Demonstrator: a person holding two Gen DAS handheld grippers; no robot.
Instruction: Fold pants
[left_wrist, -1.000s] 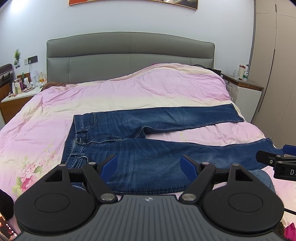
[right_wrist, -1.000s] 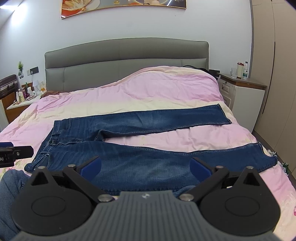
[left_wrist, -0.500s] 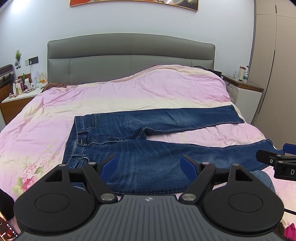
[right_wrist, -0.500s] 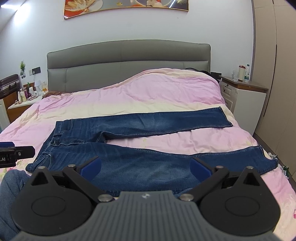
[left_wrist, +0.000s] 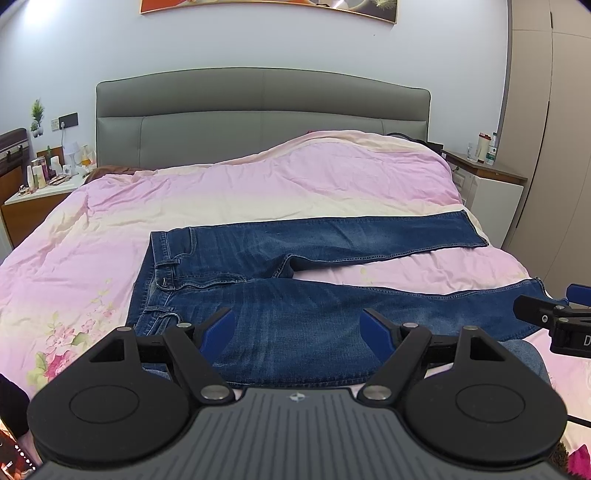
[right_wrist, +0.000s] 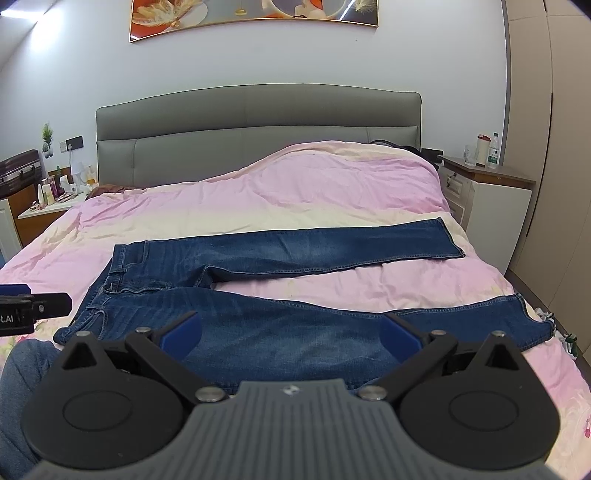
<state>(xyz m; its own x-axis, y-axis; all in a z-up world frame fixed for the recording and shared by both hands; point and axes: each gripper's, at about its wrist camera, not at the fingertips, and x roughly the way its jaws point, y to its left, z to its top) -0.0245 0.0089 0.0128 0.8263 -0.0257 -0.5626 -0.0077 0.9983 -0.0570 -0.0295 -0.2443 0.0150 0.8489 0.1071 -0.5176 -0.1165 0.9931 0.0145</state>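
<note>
Dark blue jeans (left_wrist: 295, 291) (right_wrist: 288, 291) lie flat across a pink bed, waistband at the left, both legs spread apart and running right. My left gripper (left_wrist: 299, 328) hovers open over the near leg close to the hip, nothing between its blue pads. My right gripper (right_wrist: 290, 332) hangs open above the middle of that same near leg, also holding nothing. Each gripper shows at the edge of the other's view: the right one (left_wrist: 554, 317) near the near leg's hem, the left one (right_wrist: 33, 306) beside the waistband.
A pink duvet (left_wrist: 258, 195) covers the bed, bulging at the back right before a grey headboard (left_wrist: 258, 110). Nightstands with bottles stand at left (left_wrist: 40, 192) and right (right_wrist: 491, 192). A wardrobe (right_wrist: 561, 147) lines the right wall. A person's jeans-clad knee (right_wrist: 22, 369) is at bottom left.
Both cameras have tilted or dropped slightly, so the bed and jeans sit lower in view. Both grippers stay open; the jeans have not moved.
</note>
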